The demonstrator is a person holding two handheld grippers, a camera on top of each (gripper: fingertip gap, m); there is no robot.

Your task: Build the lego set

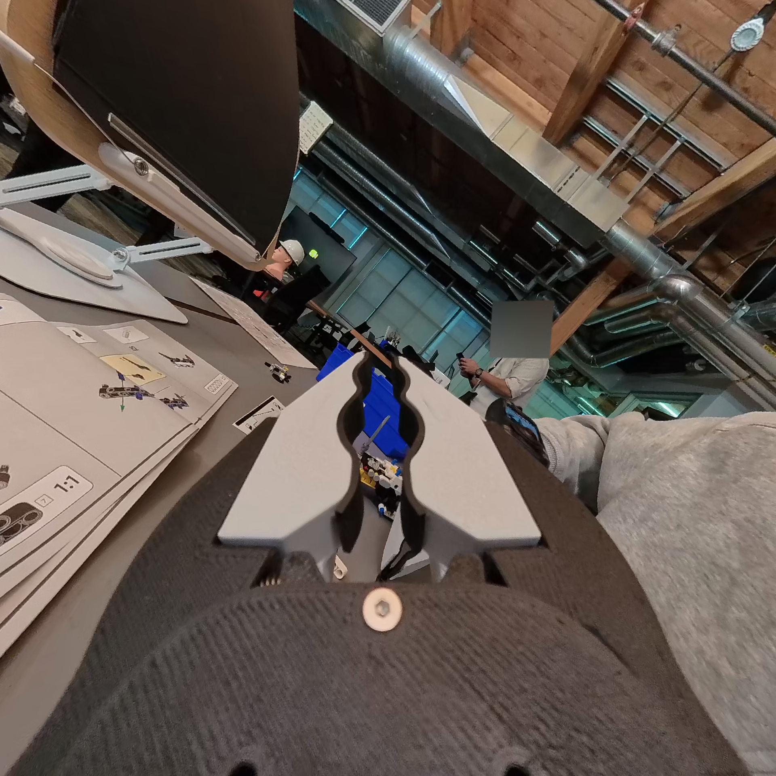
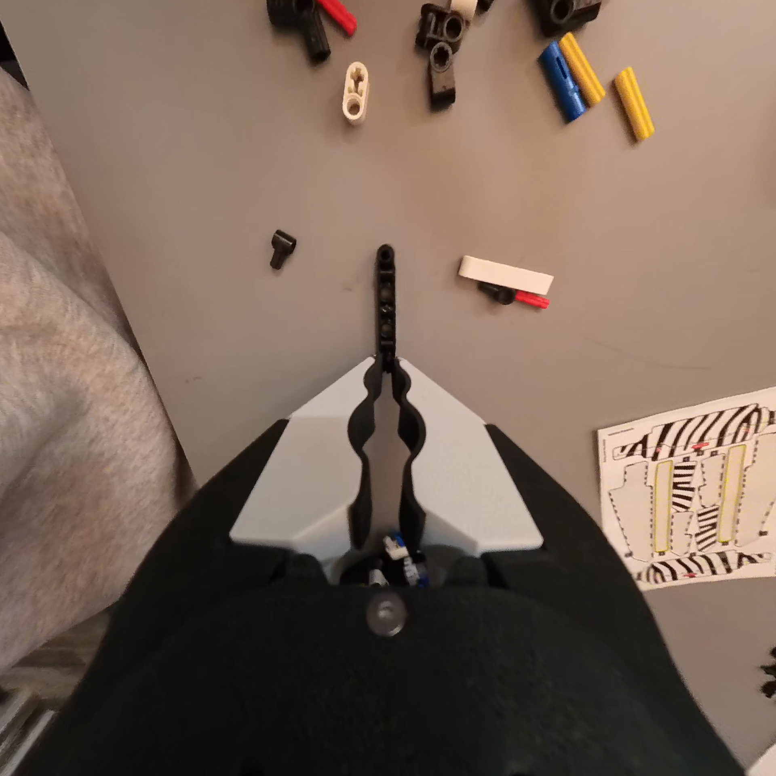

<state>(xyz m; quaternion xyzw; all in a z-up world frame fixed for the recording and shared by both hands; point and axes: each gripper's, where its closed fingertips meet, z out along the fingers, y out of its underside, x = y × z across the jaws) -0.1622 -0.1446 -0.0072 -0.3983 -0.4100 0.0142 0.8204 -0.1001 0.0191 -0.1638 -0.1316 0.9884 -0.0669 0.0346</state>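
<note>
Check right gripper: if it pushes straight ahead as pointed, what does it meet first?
The right gripper pinches a black beam pointing ahead. It seems to look down at the grey table, so the beam's tip would likely meet bare tabletop first; depth unclear.

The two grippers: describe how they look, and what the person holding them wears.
Both look alike. The left gripper and right gripper each have two pale grey angular fingers lined with wavy black pads, set in a black ribbed body with one round silver screw in the middle. No cables show clearly. The person wears a light grey fleecy sleeve.
</note>
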